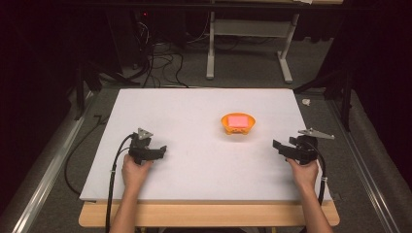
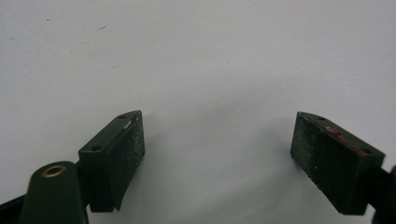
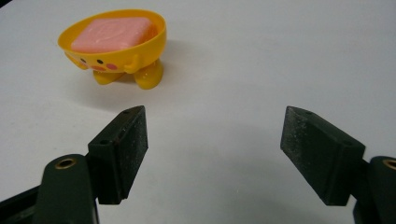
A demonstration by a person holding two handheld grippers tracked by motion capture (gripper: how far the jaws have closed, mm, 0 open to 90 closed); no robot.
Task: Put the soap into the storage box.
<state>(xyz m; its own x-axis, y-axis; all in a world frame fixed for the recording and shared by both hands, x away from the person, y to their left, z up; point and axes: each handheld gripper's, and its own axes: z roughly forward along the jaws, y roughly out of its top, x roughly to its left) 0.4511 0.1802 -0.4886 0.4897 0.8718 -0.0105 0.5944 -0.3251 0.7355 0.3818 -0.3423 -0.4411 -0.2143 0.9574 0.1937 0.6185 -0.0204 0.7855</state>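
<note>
The orange dish holding a pink block stood between both tongs, nearer the right gripper. Left gripper and right gripper both gaped, empty. Bare white board surrounded the dish, well apart from every edge.

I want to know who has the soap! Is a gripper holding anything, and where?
Nothing is held. The left gripper and right gripper are open and empty; the pink soap lies in its yellow dish.
</note>
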